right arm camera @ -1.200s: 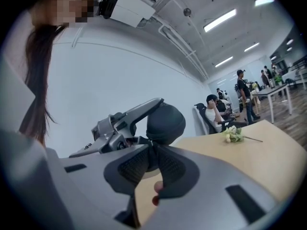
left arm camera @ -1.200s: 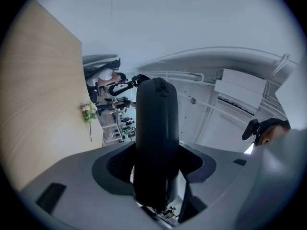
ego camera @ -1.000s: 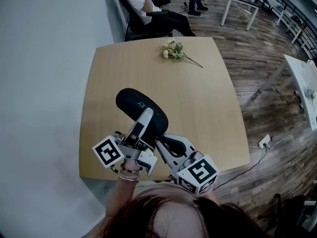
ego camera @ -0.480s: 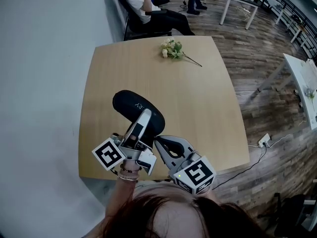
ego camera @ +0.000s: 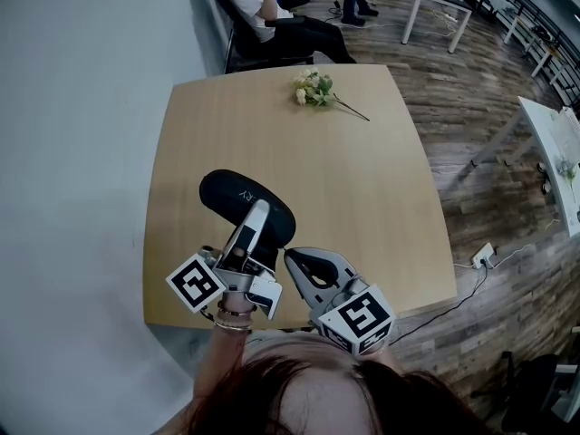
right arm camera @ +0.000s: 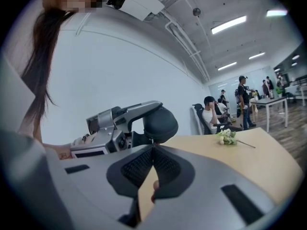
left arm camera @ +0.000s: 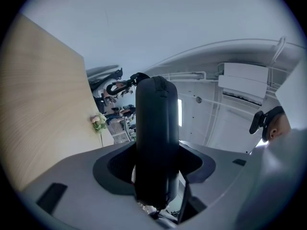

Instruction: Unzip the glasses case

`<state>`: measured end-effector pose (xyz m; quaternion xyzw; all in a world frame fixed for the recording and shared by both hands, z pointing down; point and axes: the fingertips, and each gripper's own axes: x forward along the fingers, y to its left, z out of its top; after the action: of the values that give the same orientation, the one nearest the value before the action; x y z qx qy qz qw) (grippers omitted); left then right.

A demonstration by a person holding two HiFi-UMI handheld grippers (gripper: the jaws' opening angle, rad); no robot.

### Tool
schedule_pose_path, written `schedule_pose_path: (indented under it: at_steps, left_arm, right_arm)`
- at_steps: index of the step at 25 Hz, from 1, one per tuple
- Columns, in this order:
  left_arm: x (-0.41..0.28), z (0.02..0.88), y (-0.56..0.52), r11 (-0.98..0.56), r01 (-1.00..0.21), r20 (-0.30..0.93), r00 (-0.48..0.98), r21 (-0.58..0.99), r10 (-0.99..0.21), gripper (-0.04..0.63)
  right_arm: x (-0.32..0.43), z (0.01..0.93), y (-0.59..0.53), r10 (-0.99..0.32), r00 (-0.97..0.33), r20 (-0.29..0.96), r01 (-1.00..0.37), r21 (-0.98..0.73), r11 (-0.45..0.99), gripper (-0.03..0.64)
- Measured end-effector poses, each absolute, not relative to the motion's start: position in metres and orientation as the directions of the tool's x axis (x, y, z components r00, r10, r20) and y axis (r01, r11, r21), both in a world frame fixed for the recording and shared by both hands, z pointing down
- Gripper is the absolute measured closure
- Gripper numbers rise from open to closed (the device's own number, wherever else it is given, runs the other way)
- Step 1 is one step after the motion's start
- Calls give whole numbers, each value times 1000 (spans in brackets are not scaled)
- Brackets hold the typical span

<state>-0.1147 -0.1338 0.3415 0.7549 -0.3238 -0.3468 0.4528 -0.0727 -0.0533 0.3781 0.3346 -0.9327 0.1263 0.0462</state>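
Note:
A black oval glasses case (ego camera: pixel 237 198) is held above the wooden table (ego camera: pixel 362 179), near its front left corner. My left gripper (ego camera: pixel 260 216) is shut on the case's near half, one finger lying along its top. In the left gripper view the case (left arm camera: pixel 156 128) stands straight up between the jaws of that gripper (left arm camera: pixel 156 164). My right gripper (ego camera: pixel 288 254) meets the case's near end from the right. In the right gripper view its tips (right arm camera: pixel 152 147) are pinched together just under the rounded end of the case (right arm camera: pixel 161 122), on the zipper pull, which is hidden between them.
A small bunch of pale flowers (ego camera: pixel 314 90) lies at the table's far edge. A seated person (ego camera: pixel 272 16) is behind the table by the wall. A white table (ego camera: pixel 553 143) stands to the right, and a power strip with a cable (ego camera: pixel 485 259) lies on the floor.
The case and the left gripper have swung a little to the left in the head view. The right gripper has stayed about where it was.

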Motion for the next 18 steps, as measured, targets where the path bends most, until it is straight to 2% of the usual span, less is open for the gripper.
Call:
schedule_pose_path:
  at_steps: [18]
  left_arm:
    - [-115,342,-133,-386,-160,-239,560,908,-793,344]
  right_arm:
    - [-60,382,-60,-640,-746,185,-666,-197,720,601]
